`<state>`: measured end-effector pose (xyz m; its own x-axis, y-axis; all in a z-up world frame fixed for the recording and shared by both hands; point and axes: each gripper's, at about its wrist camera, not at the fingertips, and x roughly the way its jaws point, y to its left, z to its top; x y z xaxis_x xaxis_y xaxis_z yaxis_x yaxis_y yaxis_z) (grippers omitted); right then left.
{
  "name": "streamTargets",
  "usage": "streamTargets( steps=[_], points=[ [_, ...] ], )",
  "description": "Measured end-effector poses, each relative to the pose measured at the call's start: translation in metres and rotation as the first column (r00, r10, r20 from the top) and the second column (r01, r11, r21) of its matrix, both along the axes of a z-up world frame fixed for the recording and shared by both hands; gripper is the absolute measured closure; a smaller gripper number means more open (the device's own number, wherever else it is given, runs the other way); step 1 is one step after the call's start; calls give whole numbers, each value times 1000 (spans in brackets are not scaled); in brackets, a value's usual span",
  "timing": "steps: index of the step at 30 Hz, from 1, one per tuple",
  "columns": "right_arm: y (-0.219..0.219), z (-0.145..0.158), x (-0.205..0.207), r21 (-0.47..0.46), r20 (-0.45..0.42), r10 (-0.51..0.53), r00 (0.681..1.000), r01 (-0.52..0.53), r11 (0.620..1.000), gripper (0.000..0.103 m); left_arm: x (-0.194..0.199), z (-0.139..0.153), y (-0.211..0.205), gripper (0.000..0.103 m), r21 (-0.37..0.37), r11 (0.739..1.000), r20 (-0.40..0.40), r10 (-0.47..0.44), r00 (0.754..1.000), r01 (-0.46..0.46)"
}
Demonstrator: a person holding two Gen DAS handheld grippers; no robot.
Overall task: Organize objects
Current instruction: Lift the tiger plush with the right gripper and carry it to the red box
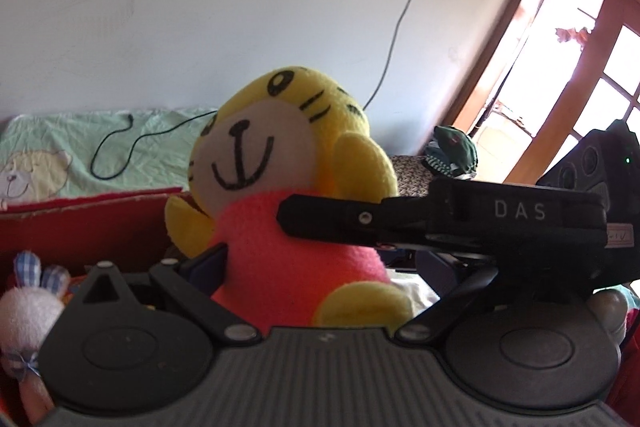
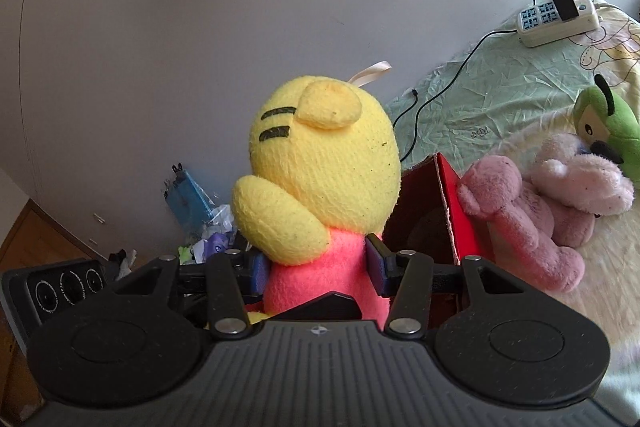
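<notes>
On bed: right gripper clamped on tiger plush, left gripper apart round it, over red box w/ bunny in; pink bear etc. left.

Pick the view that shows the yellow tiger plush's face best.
Left wrist view: the yellow tiger plush faces this camera, with eyes, whiskers and smile all visible, though the right tool crosses its pink body. The right wrist view shows only the back of its head, one ear, two stripes and the hanging loop, its body clamped in the right tool.
</notes>
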<state>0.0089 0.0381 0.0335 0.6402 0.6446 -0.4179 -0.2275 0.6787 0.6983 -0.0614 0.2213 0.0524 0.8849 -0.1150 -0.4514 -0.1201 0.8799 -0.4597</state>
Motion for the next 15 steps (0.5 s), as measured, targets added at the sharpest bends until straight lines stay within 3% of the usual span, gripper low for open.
streamTargets(
  steps=[7, 15],
  points=[
    [17, -16, 16, -121, -40, 46, 998, -50, 991, 53, 11, -32, 8, 7, -29, 999, -92, 18, 996, -20],
    [20, -35, 34, -194, -120, 86, 989, -108, 975, 53, 21, -63, 10, 7, -69, 997, -176, 13, 984, -25]
  ],
)
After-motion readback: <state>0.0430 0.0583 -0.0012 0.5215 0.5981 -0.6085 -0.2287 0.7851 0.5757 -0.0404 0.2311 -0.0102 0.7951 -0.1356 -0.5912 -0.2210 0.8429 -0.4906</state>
